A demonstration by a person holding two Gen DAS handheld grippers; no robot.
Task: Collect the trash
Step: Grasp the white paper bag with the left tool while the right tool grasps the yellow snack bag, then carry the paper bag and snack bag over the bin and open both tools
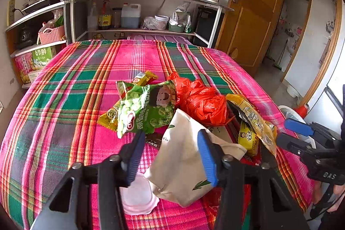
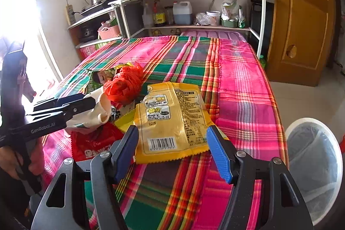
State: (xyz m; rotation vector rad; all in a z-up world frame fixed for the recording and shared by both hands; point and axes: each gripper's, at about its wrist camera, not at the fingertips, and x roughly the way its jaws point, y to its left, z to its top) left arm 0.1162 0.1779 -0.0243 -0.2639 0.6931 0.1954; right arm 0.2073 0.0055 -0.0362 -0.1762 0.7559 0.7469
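Left wrist view:
- Left claw (image 1: pixel 172 156): jaws parted around the white paper bag (image 1: pixel 183 156); right pad touches its fold, left pad stands clear. Not clamped yet.
- Trash pile: green pea snack bag (image 1: pixel 146 109), red plastic bag (image 1: pixel 200 100) and yellow wrappers heaped mid-desk on the plaid cloth (image 1: pixel 64 100).
- Advice: seat the bag deep between the pads before you squeeze; pinch the stiff fold, not the loose edge.

Right wrist view:
- Right claw (image 2: pixel 172 150): spread wide, nothing gripped; the yellow snack packet (image 2: pixel 172 120) lies flat between the fingertips.
- Bin: white lined trash bin (image 2: pixel 312 165) just beside the desk edge, right of the claw.
- Advice: dip lower so one pad slides under the packet's serrated near edge; a flat foil will likely slip otherwise.
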